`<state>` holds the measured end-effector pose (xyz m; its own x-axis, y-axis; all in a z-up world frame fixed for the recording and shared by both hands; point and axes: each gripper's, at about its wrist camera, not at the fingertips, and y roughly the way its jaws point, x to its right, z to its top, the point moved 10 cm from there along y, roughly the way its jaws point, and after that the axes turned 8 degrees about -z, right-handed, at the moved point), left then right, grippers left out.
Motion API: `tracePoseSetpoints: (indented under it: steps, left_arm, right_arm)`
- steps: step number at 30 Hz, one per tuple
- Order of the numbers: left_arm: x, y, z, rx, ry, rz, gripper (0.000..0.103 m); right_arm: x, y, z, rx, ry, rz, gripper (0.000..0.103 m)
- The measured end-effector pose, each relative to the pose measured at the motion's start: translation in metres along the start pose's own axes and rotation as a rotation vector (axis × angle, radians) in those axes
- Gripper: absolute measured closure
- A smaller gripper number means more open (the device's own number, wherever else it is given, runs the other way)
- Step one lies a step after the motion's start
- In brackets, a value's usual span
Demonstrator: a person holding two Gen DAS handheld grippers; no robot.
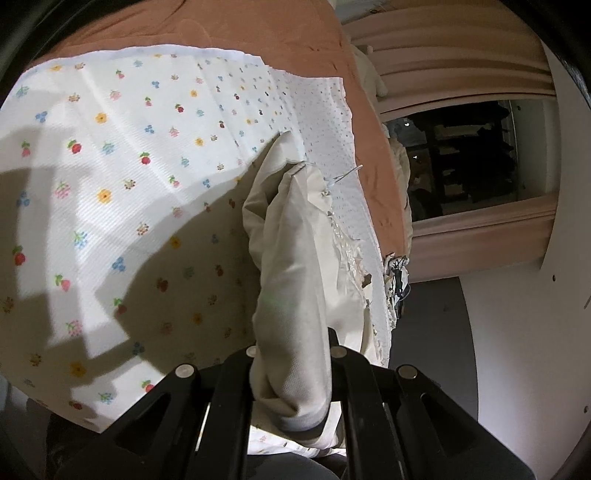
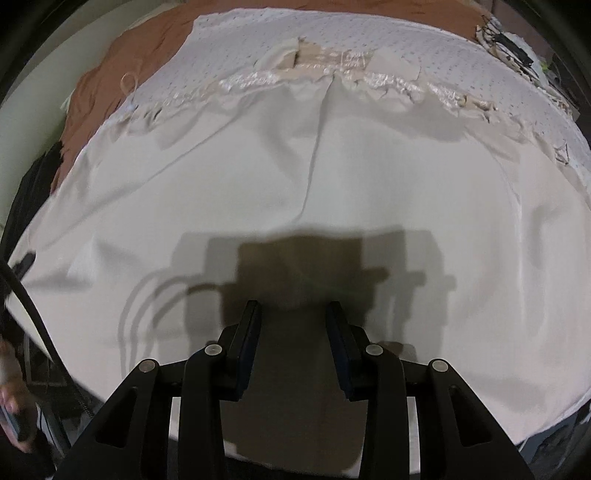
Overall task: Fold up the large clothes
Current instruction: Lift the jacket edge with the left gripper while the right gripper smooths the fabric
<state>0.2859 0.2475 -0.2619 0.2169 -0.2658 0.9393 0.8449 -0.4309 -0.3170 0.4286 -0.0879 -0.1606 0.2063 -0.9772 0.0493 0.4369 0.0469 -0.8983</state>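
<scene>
Floral sheet [image 1: 110, 166], left tongs [image 1: 291, 354] gripping garment [image 1: 291, 266]

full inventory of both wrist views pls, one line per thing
garment: 1, cream, spread flat on the sheet; one bunched part lifted in the left gripper
lace trim: 1 strip, shiny cream, along the garment's far edge
sheet: 1, white with small flowers, under the garment
blanket: 1, brown, under the sheet
curtain: 1, beige, beside the window
window: 1, dark, far wall
left gripper: 1, black, shut on the garment
right gripper: 1, black, open above the garment
</scene>
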Motion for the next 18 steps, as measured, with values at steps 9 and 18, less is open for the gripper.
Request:
tracePoseSetpoints:
  steps: [9,18]
  left_arm:
    - [0.036,-0.001,0.002,-0.014,0.020,-0.093,0.095]
    - [0.121,0.009,-0.003,-0.053,0.117,-0.213,0.095]
  right_arm:
    - [-0.004,-0.008,-0.003,0.018,0.096,0.085,0.069]
    - [0.012,-0.031,-0.045,0.009,0.176,0.233,0.069]
